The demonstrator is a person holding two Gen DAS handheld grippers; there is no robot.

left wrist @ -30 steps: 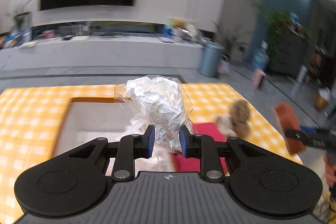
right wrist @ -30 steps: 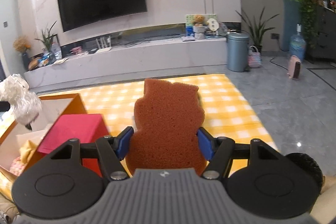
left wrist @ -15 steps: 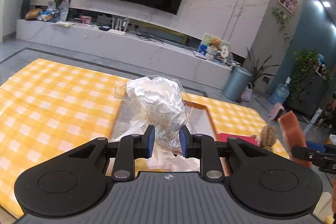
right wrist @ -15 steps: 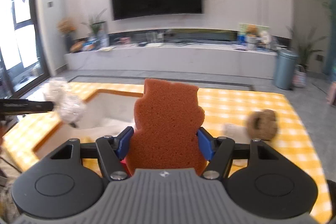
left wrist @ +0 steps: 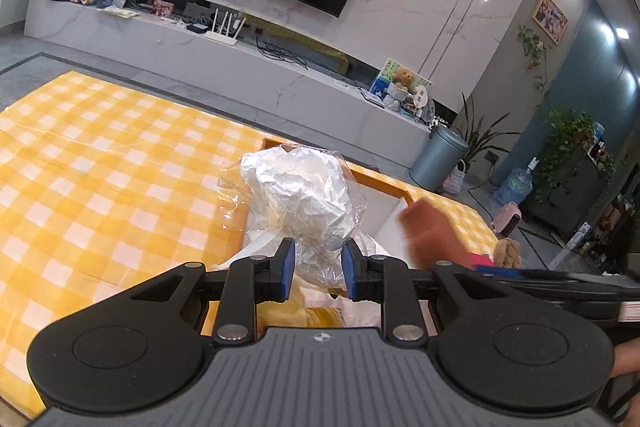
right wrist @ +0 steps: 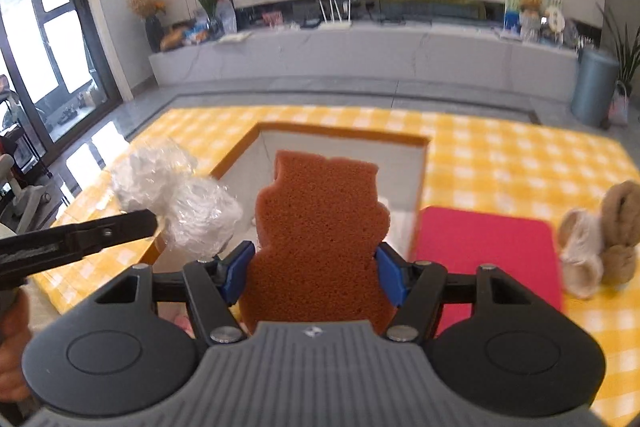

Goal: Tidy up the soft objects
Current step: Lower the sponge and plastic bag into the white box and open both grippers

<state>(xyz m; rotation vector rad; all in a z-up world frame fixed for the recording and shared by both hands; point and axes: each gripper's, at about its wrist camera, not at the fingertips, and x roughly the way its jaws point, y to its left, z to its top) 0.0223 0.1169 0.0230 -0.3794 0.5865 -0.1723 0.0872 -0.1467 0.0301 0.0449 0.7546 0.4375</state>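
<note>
My left gripper [left wrist: 317, 267] is shut on a crumpled clear plastic bag with white filling [left wrist: 298, 195], held above the near-left part of the orange-rimmed white box [left wrist: 384, 183]. The bag also shows in the right wrist view [right wrist: 180, 199]. My right gripper [right wrist: 316, 275] is shut on an orange bear-shaped sponge [right wrist: 320, 227], held upright over the box [right wrist: 340, 133]. The sponge appears blurred in the left wrist view [left wrist: 428, 231]. A red pad [right wrist: 484, 247] lies right of the box, with a beige plush toy [right wrist: 600, 239] beyond it.
The box stands on a yellow checked cloth [left wrist: 100, 187] over the table. Soft yellow and white items lie inside the box [left wrist: 312, 315]. A TV wall, a low white console [right wrist: 360, 55] and a grey bin [left wrist: 438, 159] stand beyond the table.
Both grippers have swung left over the box, each still holding its object. The right gripper with the sponge has come closer to the left gripper and the bag.
</note>
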